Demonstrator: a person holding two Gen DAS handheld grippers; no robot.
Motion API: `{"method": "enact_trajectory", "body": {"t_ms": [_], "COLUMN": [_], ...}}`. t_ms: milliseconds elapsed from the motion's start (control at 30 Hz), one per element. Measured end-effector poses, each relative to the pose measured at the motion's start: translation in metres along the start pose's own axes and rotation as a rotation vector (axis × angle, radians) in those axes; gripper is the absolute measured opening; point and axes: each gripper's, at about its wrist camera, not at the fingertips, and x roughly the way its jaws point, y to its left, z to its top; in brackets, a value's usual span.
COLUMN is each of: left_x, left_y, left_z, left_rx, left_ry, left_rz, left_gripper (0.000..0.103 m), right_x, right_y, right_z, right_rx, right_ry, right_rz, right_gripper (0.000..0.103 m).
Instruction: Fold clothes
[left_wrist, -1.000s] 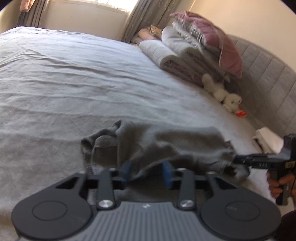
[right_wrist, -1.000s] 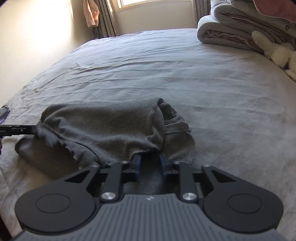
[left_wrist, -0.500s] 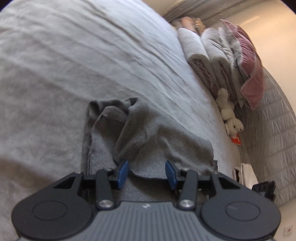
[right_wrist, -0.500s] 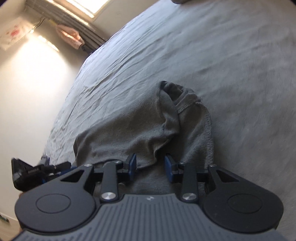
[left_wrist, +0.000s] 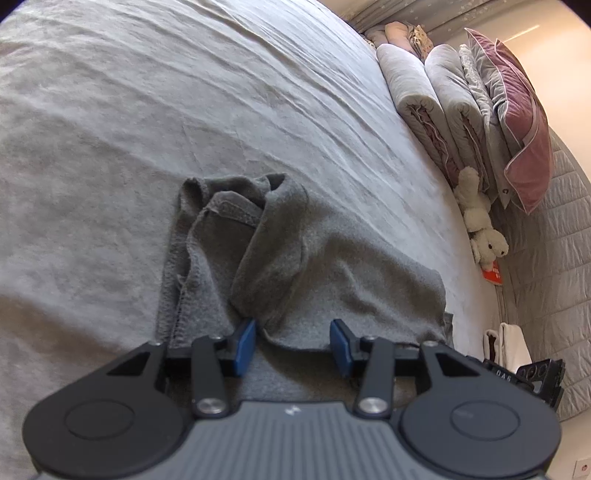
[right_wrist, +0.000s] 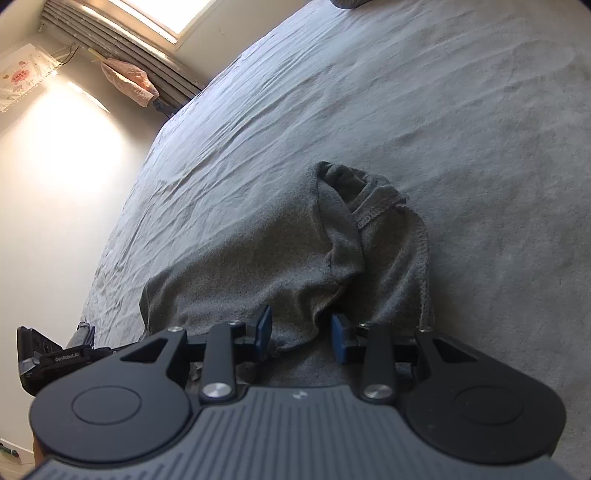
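A dark grey garment lies bunched and partly folded on the grey bed. Its stitched hem is turned up at the far end. In the left wrist view my left gripper stands open over the near edge, with a slack fold of the top layer between its blue pads. In the right wrist view the same garment runs away from my right gripper. That gripper is open too, and a loose fold lies between its pads. The two grippers sit at opposite ends of the near edge.
Rolled quilts, a pink pillow and a white plush toy line the padded headboard. A folded white cloth lies near it. On the other side are a wall and a window.
Both views have rolled, so the bed now looks tilted in each. The right gripper's pads stand wider apart than before. The garment lies where it did.
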Motion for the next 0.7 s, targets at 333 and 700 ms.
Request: {"method": "enact_trajectory", "body": {"t_ms": [333, 700], "left_x": [0.009, -0.019], "left_y": [-0.001, -0.008], "left_z": [-0.007, -0.003], "left_rx": [-0.016, -0.006], "left_ry": [-0.072, -0.077], "left_rz": [0.005, -0.108], "left_gripper": [0.011, 0.006], "right_x": [0.007, -0.022], "right_y": [0.007, 0.013], "right_z": [-0.002, 0.001], "right_rx": [-0.029, 0.005], "right_ry": [-0.006, -0.027], "right_rz": [-0.020, 0.061], "right_gripper": [0.017, 0.009]}}
